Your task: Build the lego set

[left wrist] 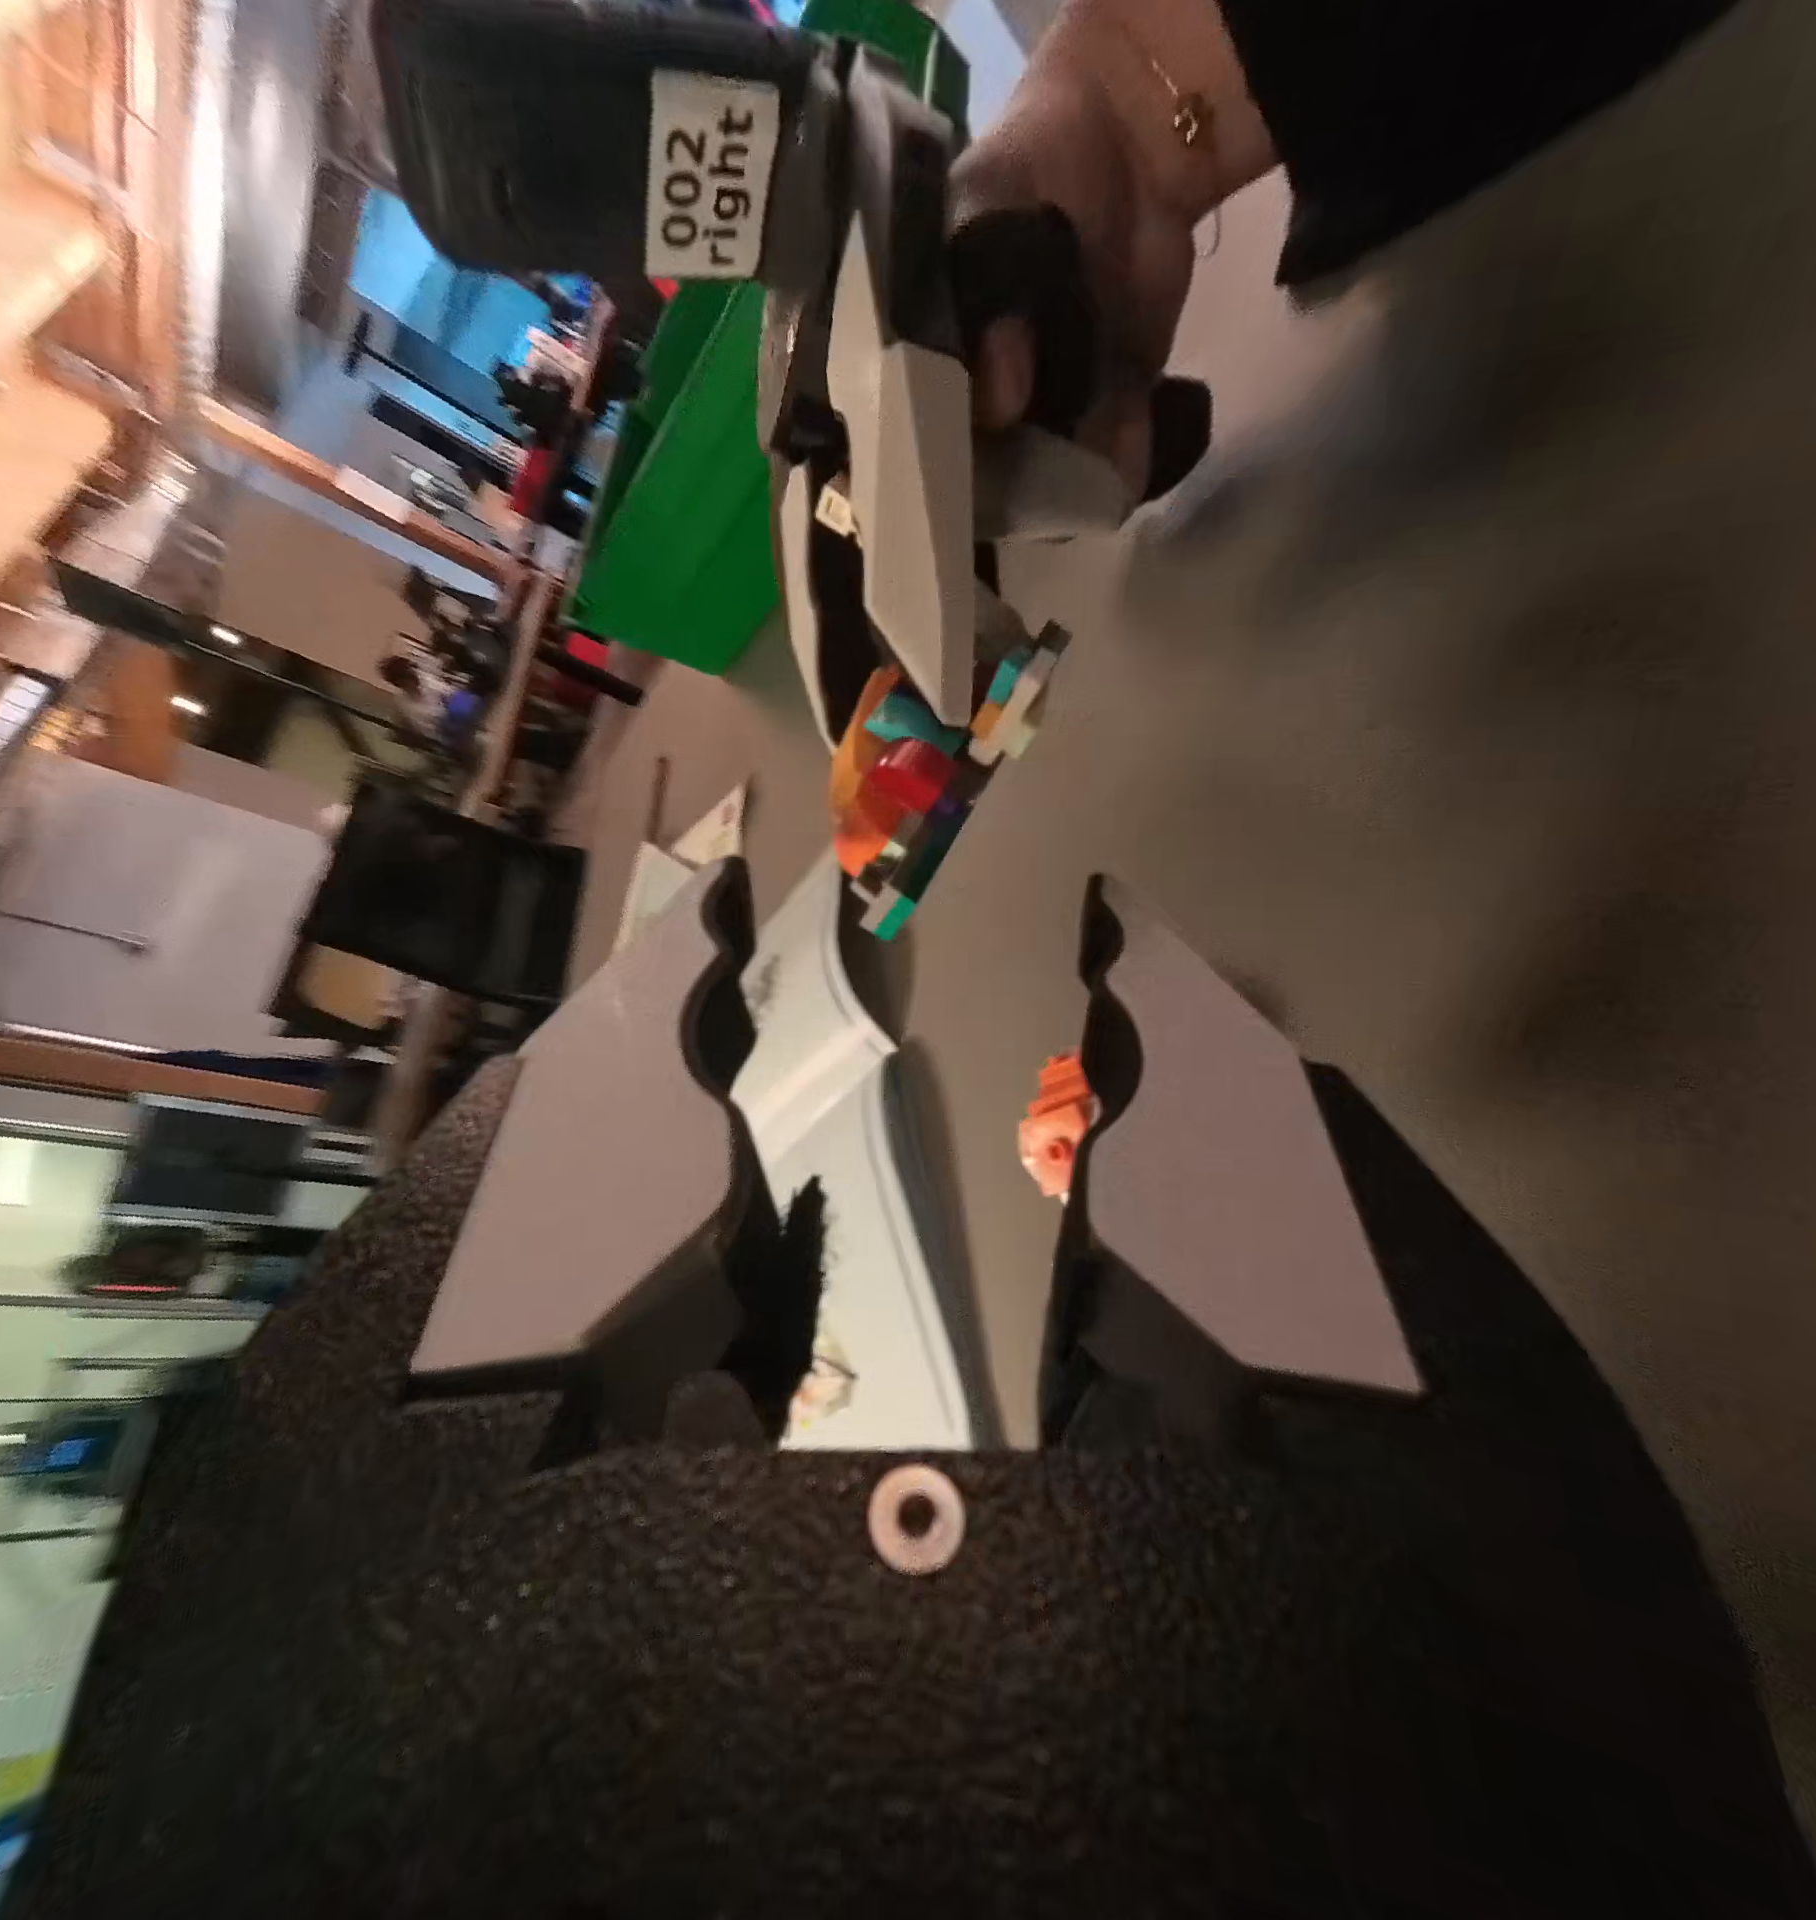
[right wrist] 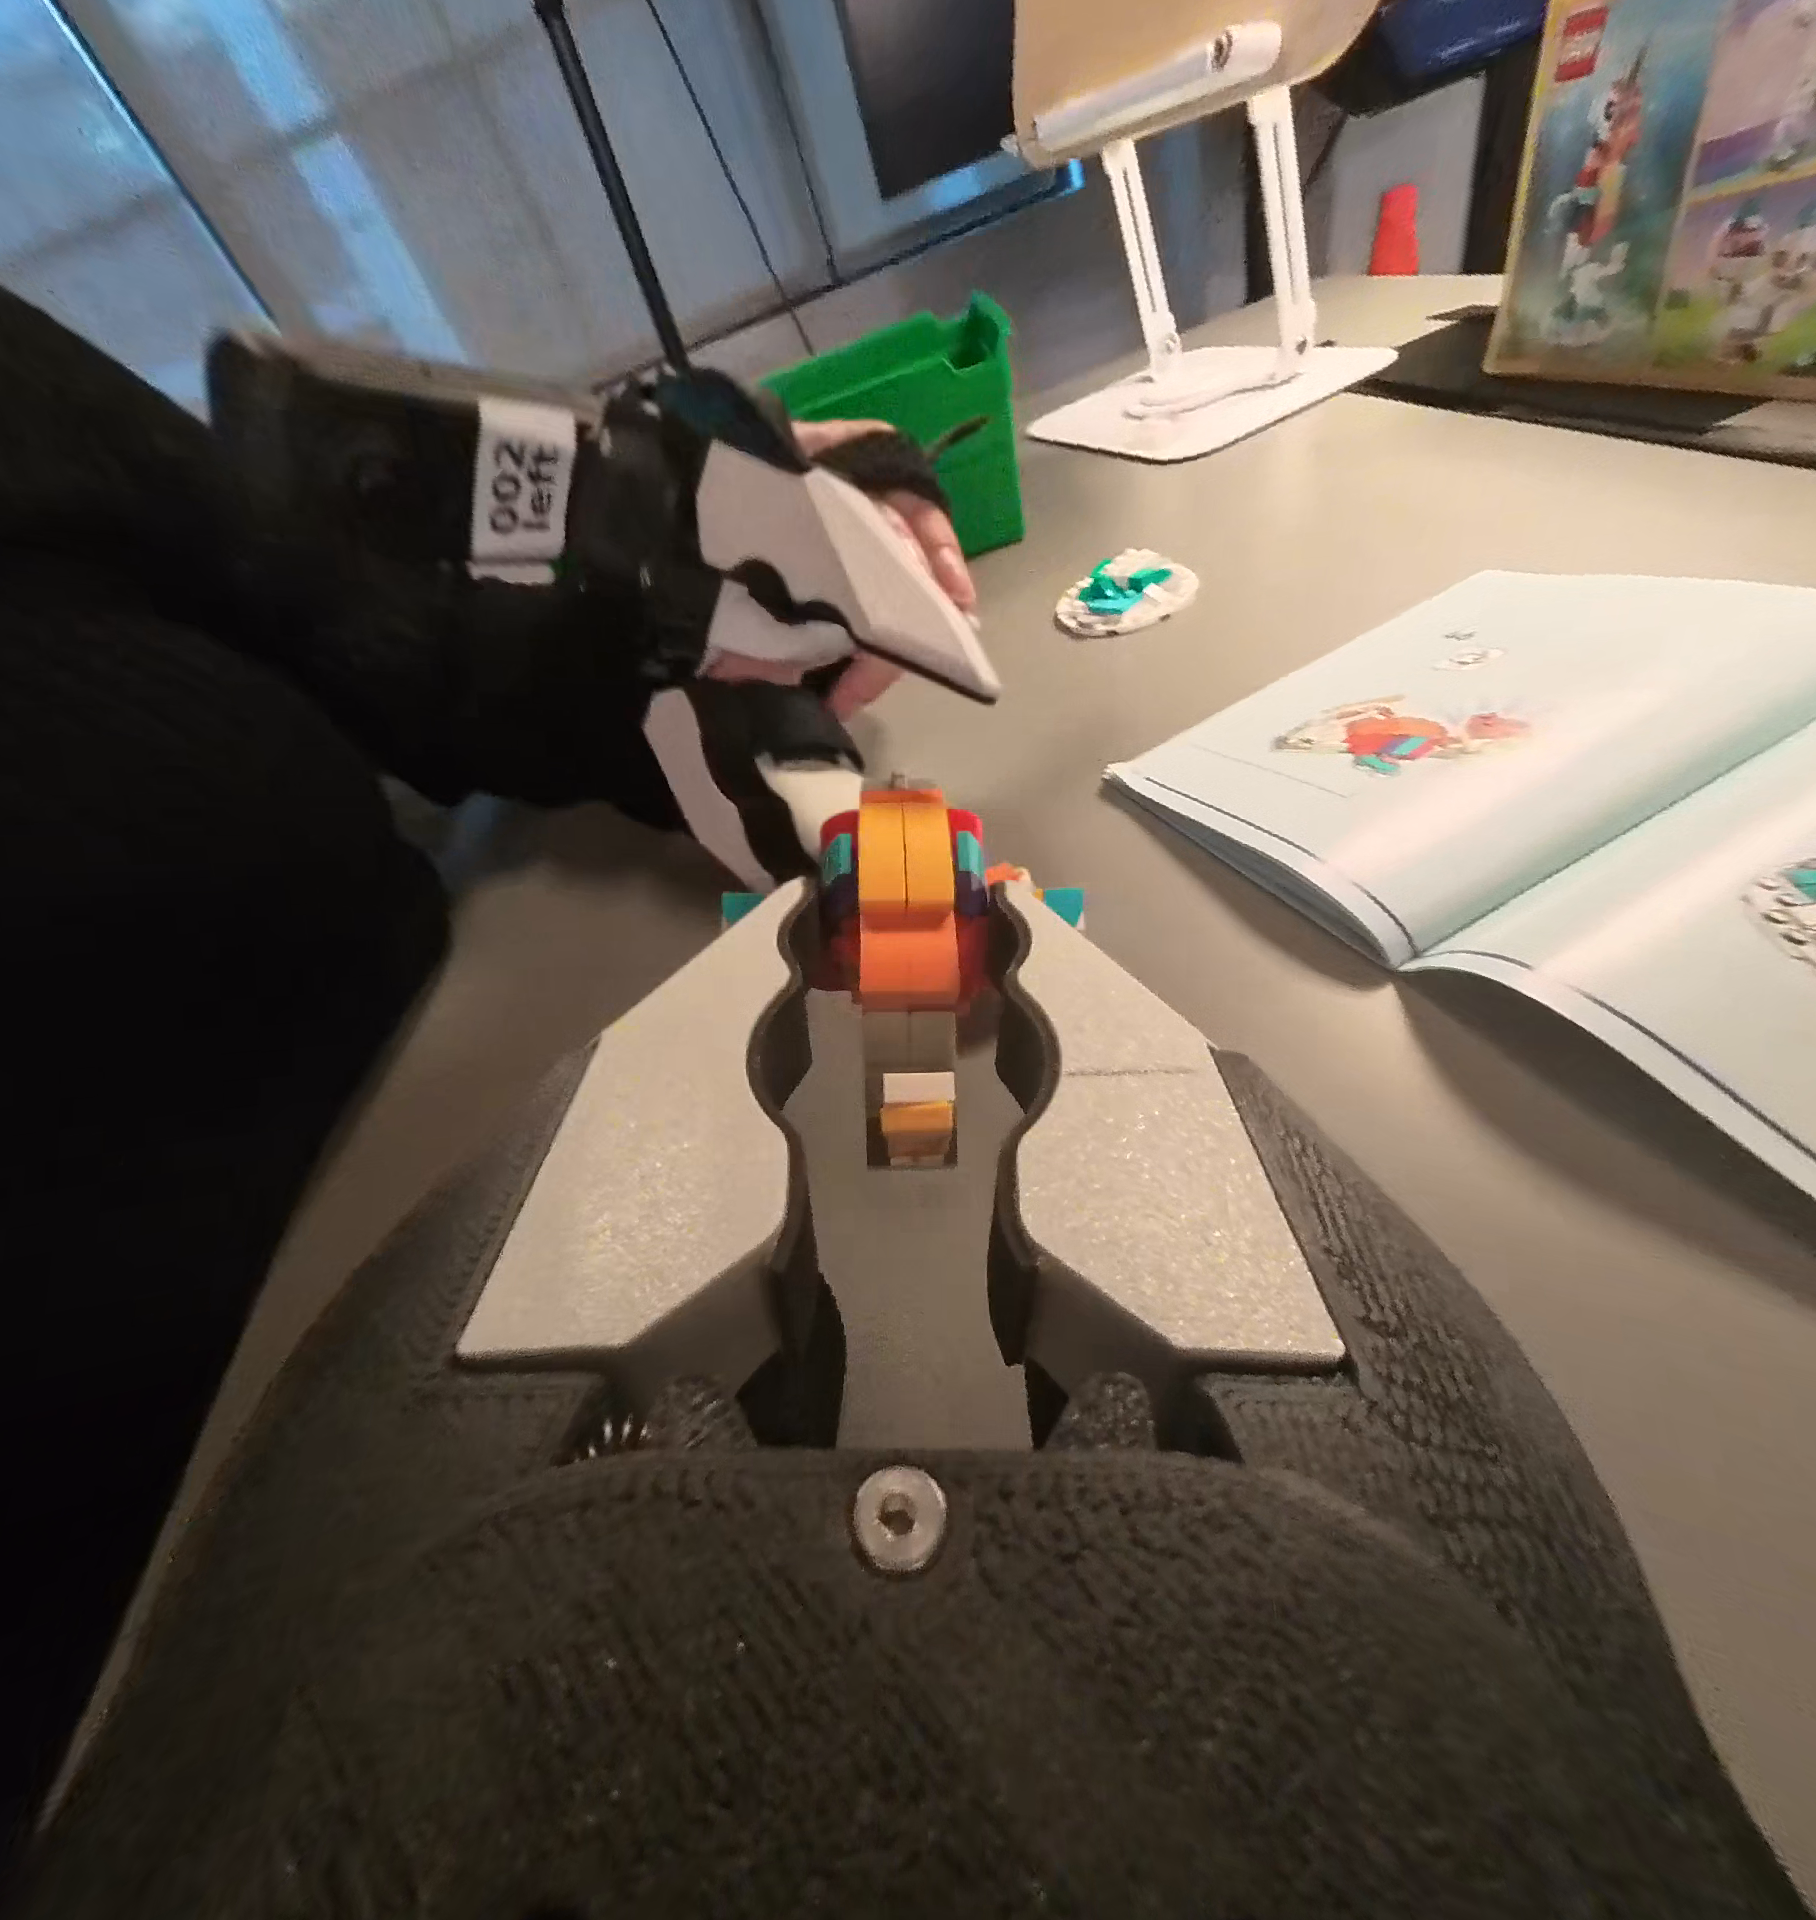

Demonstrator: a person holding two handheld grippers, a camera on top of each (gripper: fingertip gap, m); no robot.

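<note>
My right gripper (right wrist: 904,900) is shut on a partly built lego model (right wrist: 902,914) of orange, red and teal bricks, held just above the grey table (right wrist: 1299,1091). In the left wrist view the same model (left wrist: 909,774) sits between the right gripper's fingers (left wrist: 914,540). My left gripper (left wrist: 912,881) is open and empty, tilted sideways and pointing at the model from close by. It also shows in the right wrist view (right wrist: 883,779), left of and behind the model. A small orange lego piece (left wrist: 1058,1135) lies on the table beside its right finger.
An open instruction booklet (right wrist: 1558,810) lies on the right. A small white and teal lego assembly (right wrist: 1122,597) sits farther back. A green bin (right wrist: 914,416), a white stand (right wrist: 1205,384) and the lego box (right wrist: 1693,187) stand at the back. A dark sleeve (right wrist: 156,831) fills the left. Less than 4 cm separates the two grippers' tips.
</note>
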